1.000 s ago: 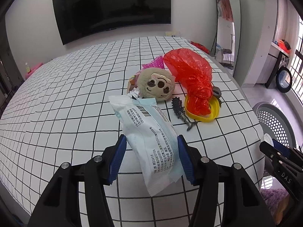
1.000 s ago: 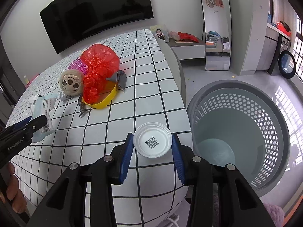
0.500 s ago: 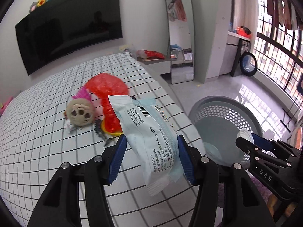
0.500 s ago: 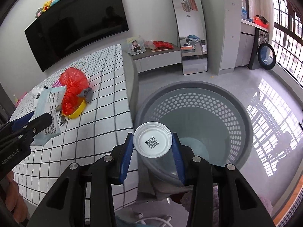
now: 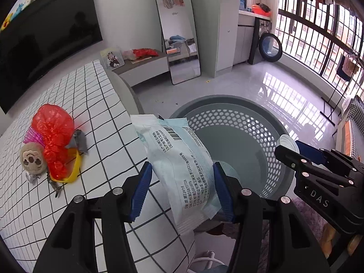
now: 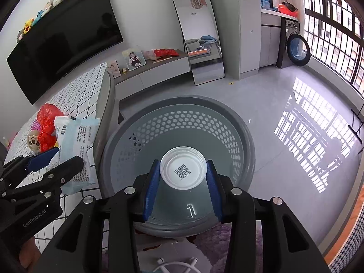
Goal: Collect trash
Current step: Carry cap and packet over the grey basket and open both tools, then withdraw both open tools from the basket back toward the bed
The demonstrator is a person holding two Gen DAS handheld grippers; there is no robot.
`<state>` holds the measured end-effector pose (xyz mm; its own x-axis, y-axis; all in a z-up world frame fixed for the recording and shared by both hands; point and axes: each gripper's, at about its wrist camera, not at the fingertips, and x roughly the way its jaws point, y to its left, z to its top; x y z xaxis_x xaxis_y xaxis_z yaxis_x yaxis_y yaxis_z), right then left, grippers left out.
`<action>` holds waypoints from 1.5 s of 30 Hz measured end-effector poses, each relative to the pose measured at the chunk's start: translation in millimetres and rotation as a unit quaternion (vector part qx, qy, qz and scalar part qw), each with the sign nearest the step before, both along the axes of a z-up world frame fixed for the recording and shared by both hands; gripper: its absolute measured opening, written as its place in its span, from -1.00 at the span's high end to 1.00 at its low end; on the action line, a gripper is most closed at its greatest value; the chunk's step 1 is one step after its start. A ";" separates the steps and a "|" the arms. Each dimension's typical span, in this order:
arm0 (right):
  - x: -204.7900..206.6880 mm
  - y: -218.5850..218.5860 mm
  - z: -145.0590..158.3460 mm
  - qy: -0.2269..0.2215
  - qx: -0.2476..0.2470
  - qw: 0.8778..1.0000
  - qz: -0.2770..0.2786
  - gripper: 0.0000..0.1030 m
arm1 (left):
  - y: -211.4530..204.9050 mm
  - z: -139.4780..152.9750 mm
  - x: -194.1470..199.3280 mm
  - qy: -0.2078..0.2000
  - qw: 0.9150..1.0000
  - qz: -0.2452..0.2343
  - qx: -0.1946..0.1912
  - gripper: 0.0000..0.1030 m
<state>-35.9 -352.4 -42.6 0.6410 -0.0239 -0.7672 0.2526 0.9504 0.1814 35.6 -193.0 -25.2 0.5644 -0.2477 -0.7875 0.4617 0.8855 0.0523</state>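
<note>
Basket (image 6: 227, 118) on floor just right of bed (image 5: 95, 104); toy (image 5: 31, 160), bag (image 5: 53, 127) on bed, bag behind toy.

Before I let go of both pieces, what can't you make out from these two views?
- Basket floor, right wrist view: partly hidden by the plastic cup in the right hand-held gripper.
- Basket's left side, left wrist view: covered by the wipes packet in the left hand-held gripper.
- Small dark object beside the plush toy, left wrist view: too small to identify.
- Packet's lower end, right wrist view: hidden behind the left hand-held gripper.
</note>
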 end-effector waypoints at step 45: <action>10.2 -27.9 -13.2 0.001 0.013 1.000 -0.012 -0.12 | -21.0 -7.6 21.6 0.004 1.000 0.013 0.013 -0.57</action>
